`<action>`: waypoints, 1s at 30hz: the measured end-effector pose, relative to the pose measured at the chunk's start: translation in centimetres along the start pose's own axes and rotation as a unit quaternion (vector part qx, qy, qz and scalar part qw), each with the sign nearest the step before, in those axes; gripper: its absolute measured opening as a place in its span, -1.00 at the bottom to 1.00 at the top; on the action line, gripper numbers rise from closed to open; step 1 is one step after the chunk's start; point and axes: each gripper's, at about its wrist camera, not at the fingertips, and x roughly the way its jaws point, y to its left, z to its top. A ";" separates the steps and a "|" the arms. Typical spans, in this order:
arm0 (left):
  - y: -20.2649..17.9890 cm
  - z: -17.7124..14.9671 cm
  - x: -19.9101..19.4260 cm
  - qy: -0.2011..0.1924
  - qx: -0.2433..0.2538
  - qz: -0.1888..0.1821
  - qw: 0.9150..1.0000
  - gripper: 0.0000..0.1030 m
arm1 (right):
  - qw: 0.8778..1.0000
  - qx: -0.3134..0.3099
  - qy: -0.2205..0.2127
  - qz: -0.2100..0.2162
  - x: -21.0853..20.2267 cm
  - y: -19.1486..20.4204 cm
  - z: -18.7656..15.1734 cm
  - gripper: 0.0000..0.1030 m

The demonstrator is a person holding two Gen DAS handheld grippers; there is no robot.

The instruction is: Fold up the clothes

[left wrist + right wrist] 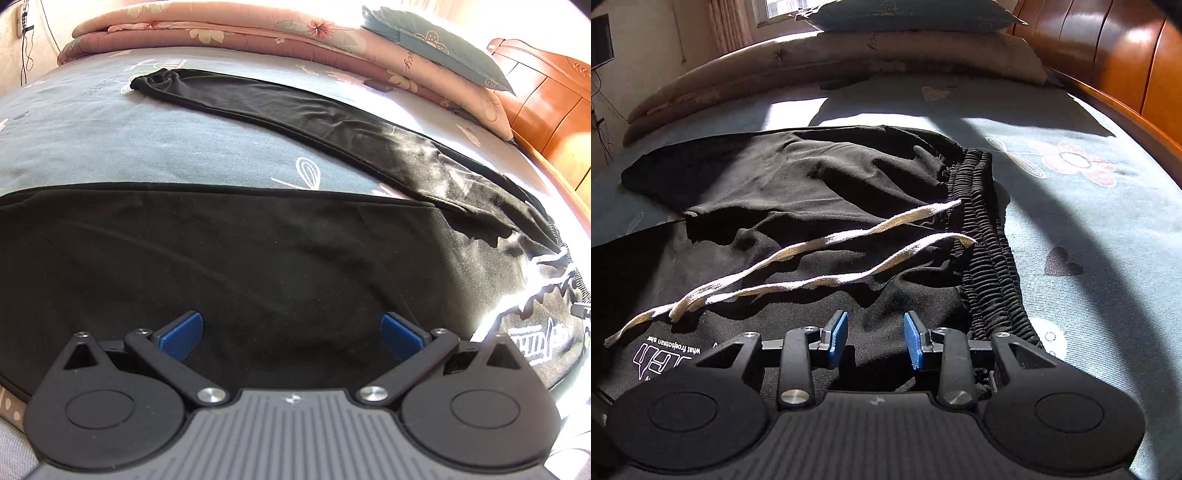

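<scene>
Sunlit bed [1071, 206], wooden headboard [1108, 48], window [786, 7]

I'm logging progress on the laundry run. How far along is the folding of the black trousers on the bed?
Barely begun. Done: the black trousers are laid out on the bed, legs spread apart, one leg stretching away. In hand: nothing; the left tongs and right tongs are both open over the cloth, the right near the waistband and white drawstring. Left: every fold, starting with bringing the legs together.

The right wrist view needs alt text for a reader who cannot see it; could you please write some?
Black drawstring trousers lie spread on a blue-grey bedsheet, with the white drawstring trailing across them. The open right hand-held gripper hovers near the elastic waistband.
</scene>
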 end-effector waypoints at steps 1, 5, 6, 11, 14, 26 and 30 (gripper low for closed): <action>0.1 0.1 -0.3 -0.003 0.001 0.005 1.000 0.98 | 1.000 -0.004 0.010 -0.006 0.1 -0.3 -0.6 -0.26; -0.3 0.8 -1.0 -0.014 0.011 0.006 1.000 0.98 | 1.000 -0.002 -0.007 0.003 -1.4 -0.9 0.8 -0.24; -0.6 1.0 -1.1 -0.015 0.014 0.000 1.000 0.98 | 1.000 -0.004 -0.018 0.004 -1.9 -0.8 1.7 -0.24; -2.3 2.0 -0.8 -0.019 0.032 -0.028 0.999 0.98 | 0.997 -0.015 -0.071 0.007 -3.3 -0.6 6.7 -0.24; -3.3 2.2 -0.3 -0.015 0.049 -0.034 0.998 0.98 | 0.997 -0.006 -0.075 0.014 0.2 -0.6 11.2 -0.25; -2.8 2.6 3.6 0.015 0.046 -0.021 0.999 0.98 | 0.999 0.028 -0.015 -0.034 14.3 -2.2 16.3 -0.43; -2.4 2.5 3.6 0.016 0.044 -0.023 0.999 0.98 | 0.998 0.029 -0.026 -0.042 13.6 -1.8 16.7 -0.42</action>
